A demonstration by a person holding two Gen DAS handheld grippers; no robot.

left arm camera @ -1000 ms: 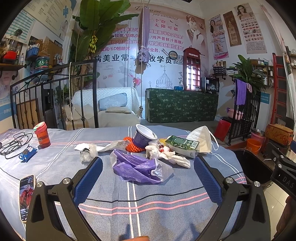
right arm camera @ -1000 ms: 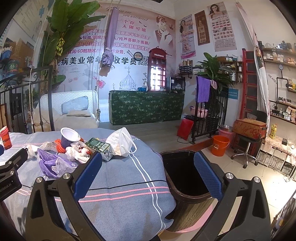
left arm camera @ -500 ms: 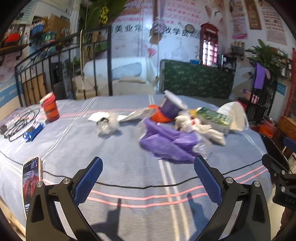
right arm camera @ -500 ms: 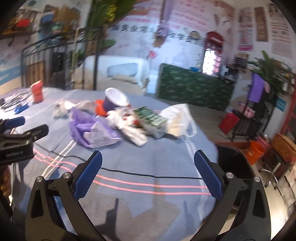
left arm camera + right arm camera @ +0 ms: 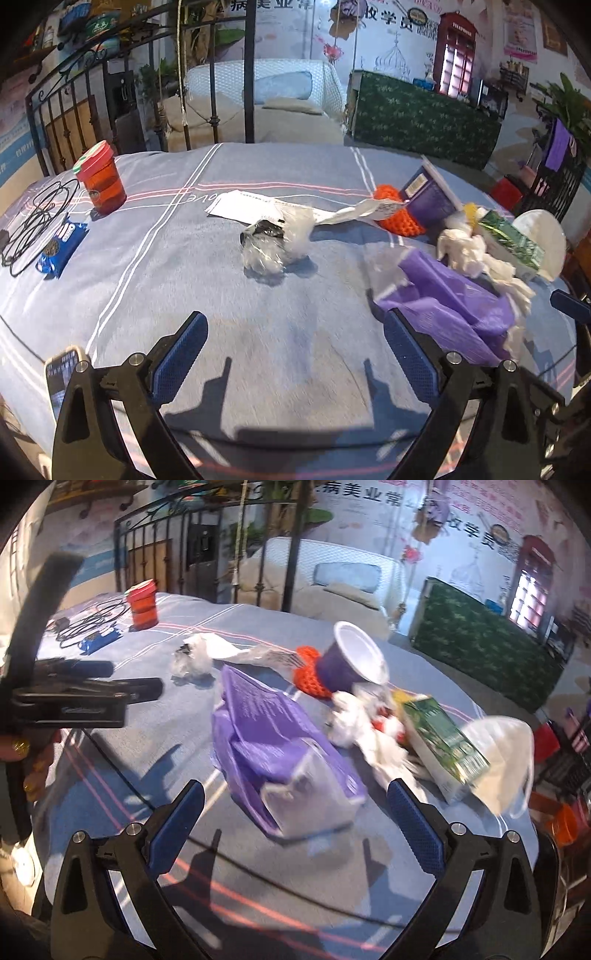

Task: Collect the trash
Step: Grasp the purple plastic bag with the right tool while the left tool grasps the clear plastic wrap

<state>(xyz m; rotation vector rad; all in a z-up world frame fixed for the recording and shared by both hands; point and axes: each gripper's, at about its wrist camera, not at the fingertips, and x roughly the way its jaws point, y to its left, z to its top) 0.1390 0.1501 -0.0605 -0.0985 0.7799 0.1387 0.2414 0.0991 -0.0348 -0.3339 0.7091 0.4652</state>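
Trash lies on a grey-blue striped bedsheet (image 5: 258,332). In the left wrist view a crumpled clear plastic wad (image 5: 273,242) sits ahead of my open left gripper (image 5: 295,354), with nothing between its fingers. In the right wrist view a purple plastic bag (image 5: 280,749) lies just ahead of my open right gripper (image 5: 295,825). Behind it are a tipped purple cup (image 5: 351,661), an orange net (image 5: 310,675), crumpled white tissues (image 5: 354,723), a green carton (image 5: 443,746) and a white face mask (image 5: 506,753).
A red lidded cup (image 5: 101,181), a black cable (image 5: 37,218), a blue snack pack (image 5: 61,247) and a phone (image 5: 61,380) lie at the left of the bed. A dark bin rim (image 5: 554,878) shows at the right edge. A black metal headboard (image 5: 110,85) stands behind.
Both grippers have swung left and dropped closer to the bed. The left now faces the clear plastic wad, the right faces the purple bag; the bin has slid almost out of the right view.
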